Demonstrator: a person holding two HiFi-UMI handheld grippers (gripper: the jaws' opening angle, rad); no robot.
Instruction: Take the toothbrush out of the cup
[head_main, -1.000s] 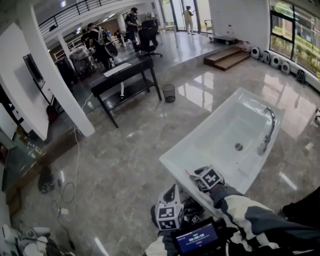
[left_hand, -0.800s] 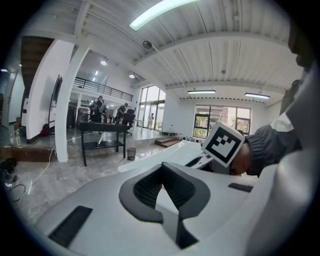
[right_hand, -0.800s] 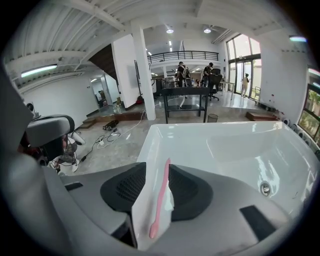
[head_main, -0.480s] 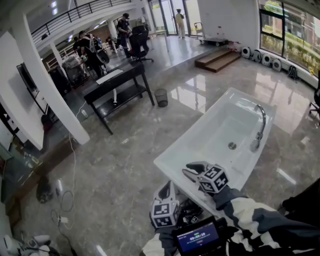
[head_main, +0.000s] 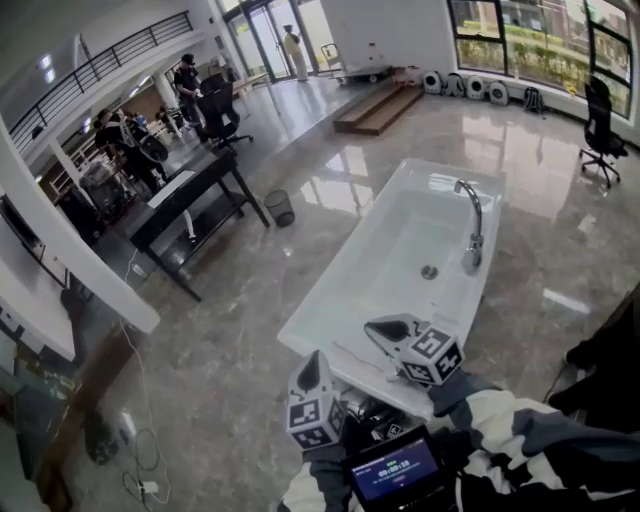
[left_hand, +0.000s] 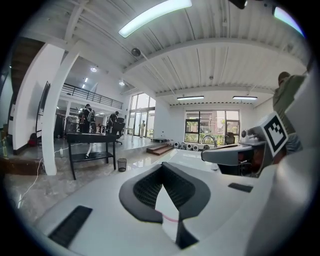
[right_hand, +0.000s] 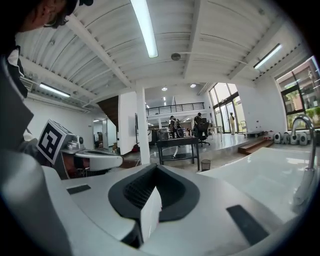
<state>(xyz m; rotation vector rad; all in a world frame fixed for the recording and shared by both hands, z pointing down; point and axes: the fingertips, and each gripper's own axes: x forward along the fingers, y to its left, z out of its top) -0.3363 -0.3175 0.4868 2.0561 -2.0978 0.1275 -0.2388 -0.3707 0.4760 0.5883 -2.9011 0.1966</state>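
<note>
Over the sink (head_main: 325, 300) rim: left gripper (head_main: 314, 360) jaws together, empty; right gripper (head_main: 377, 328) jaws closing on nothing.
Toothbrush, cup: neither shows in my views.
Risk: I may reach blind and strike the tap (head_main: 472, 225).

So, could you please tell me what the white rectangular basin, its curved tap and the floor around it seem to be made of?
White rectangular basin: glossy, smooth and uniformly white, probably ceramic or acrylic. Curved tap: bright mirror-like silver, so likely chromed metal. Grey veined floor: polished marble or marble-look tile; it reflects the windows and shows veining.
</note>
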